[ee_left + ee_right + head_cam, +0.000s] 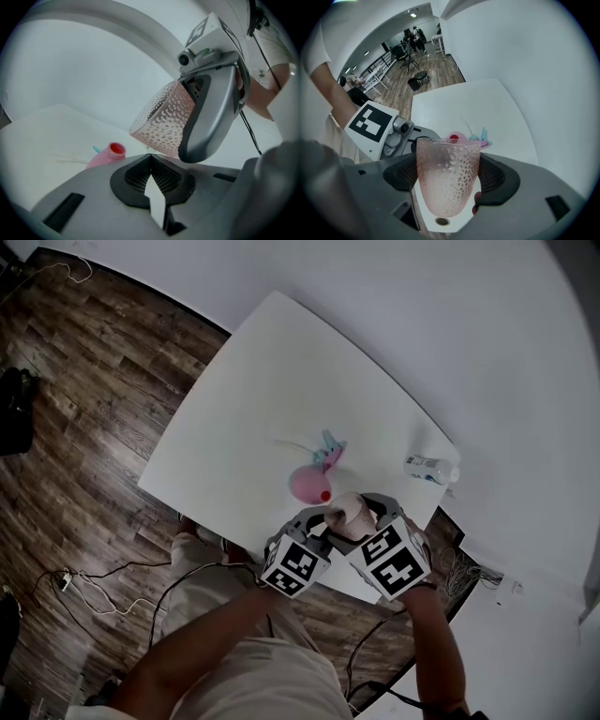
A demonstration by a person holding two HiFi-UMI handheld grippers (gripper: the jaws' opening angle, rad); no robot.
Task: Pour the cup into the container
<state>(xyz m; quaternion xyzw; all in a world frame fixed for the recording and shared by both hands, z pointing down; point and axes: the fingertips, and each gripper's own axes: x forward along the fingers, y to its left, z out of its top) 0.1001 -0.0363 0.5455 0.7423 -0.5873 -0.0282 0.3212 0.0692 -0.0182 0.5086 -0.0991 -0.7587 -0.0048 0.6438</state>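
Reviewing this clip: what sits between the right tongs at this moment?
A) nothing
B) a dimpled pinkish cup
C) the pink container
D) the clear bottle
B: the right gripper view shows the right tongs clamped on the dimpled cup, while the pink container rests apart from them on the table.

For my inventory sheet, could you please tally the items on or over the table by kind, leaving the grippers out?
Textured cup: 1
Pink container with a red mouth: 1
Clear bottle: 1
Small blue item, too small to identify: 1
Total: 4
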